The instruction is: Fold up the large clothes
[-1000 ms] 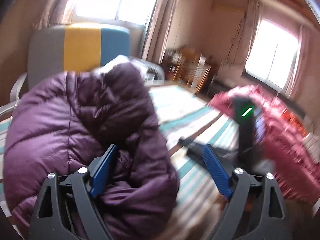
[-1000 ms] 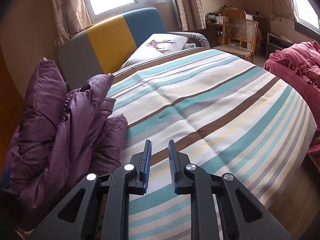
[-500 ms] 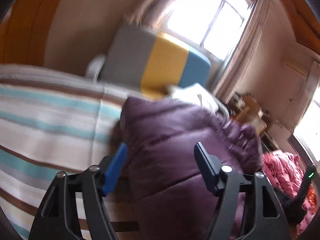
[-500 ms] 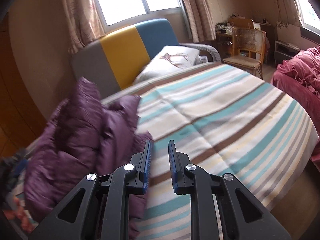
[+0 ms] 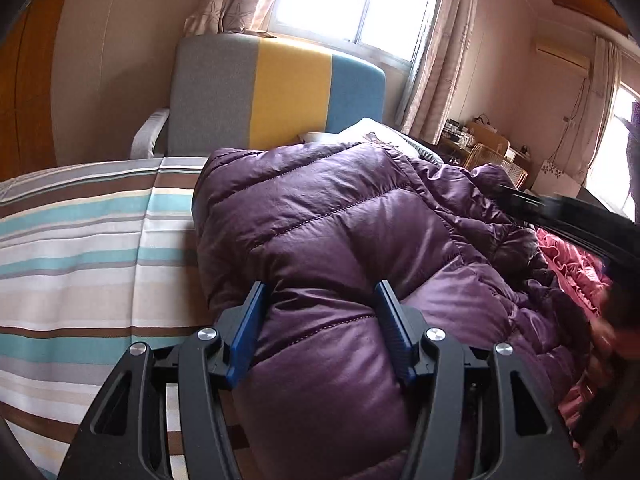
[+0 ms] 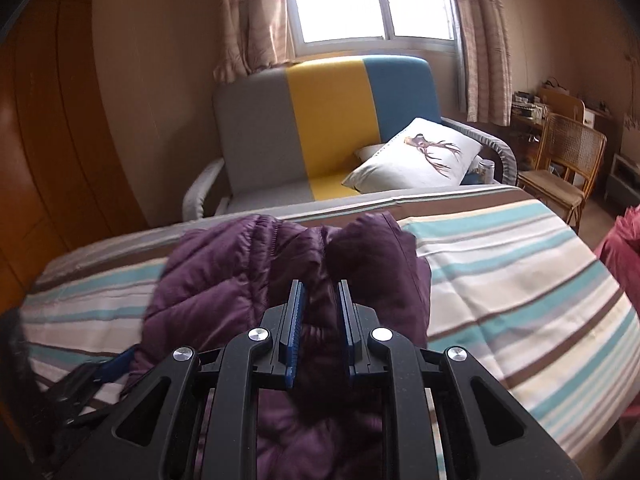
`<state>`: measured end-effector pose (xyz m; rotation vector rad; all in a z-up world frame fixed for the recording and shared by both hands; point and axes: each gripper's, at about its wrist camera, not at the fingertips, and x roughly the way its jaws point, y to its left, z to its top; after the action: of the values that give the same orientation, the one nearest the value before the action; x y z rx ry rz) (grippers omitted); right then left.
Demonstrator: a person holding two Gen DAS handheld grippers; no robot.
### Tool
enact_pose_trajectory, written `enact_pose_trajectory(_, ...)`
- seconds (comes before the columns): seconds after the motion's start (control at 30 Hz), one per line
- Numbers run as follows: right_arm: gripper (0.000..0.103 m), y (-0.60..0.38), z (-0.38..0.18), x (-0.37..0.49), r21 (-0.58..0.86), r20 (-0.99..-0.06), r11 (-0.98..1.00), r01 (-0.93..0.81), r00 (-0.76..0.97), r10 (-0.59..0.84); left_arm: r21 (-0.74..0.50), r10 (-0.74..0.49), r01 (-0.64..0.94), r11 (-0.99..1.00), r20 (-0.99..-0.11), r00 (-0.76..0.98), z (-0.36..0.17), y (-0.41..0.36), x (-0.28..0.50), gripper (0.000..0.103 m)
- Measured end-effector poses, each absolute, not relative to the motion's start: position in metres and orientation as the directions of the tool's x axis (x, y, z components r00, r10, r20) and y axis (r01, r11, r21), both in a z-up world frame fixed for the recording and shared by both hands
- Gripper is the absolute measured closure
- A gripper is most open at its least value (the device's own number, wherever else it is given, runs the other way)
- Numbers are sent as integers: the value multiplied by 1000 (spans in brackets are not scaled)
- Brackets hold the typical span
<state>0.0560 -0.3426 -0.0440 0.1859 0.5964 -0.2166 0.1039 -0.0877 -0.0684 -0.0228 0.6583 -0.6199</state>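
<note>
A quilted purple down jacket (image 5: 320, 240) lay bunched on the striped bed cover (image 5: 80, 240). The left gripper (image 5: 320, 312) was clamped on a puffy fold, its fingers having just closed. The right gripper (image 6: 320, 312) was pinched on a thin fold at lower centre. A deer-print white pillow (image 6: 420, 156) was seen whole only in the right view; no containers were visible.

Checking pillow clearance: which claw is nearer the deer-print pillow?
Probably right. The right claw faces the deer-print pillow across the purple jacket. From the left claw, the jacket's bulk hides most of it.
</note>
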Motion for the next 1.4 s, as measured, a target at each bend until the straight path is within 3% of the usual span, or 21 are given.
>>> enact_pose_trajectory(0.1, 86, -362, -69, 73, 78, -632, 943, 324, 747, -205, -197, -540, 534, 822, -570, 620, -69, -92, 105, 47)
enact_pose_trajectory(0.3, 86, -379, -121, 54, 225, -644, 899, 376, 750, -152, -162, -540, 558, 814, -565, 624, -75, -99, 104, 44)
enact_pose_trajectory(0.53, 86, -370, -133, 96, 183, -709, 937, 297, 700, -84, -204, -530, 520, 829, -584, 615, -75, -92, 117, 40)
enact_pose_trajectory(0.6, 86, -373, -135, 98, 194, -708, 934, 299, 702, -78, -230, -528, 503, 833, -601, 600, -71, -91, 123, 32)
enact_pose_trajectory(0.77, 86, -377, -137, 93, 218, -688, 928, 303, 722, -74, -262, -537, 485, 834, -588, 606, -44, -99, 136, 27)
enact_pose_trajectory(0.9, 86, -377, -138, 94, 219, -687, 928, 302, 723, -73, -155, -480, 498, 853, -608, 632, -27, -134, 150, 28)
enact_pose_trajectory(1.07, 86, -379, -139, 90, 226, -685, 926, 301, 726, -69, -32, -345, 467, 884, -717, 605, -48, -175, 186, 37)
enact_pose_trajectory(1.4, 86, -380, -142, 101, 205, -712, 929, 308, 698, -75, -69, -328, 426, 902, -752, 572, -94, -176, 207, 33)
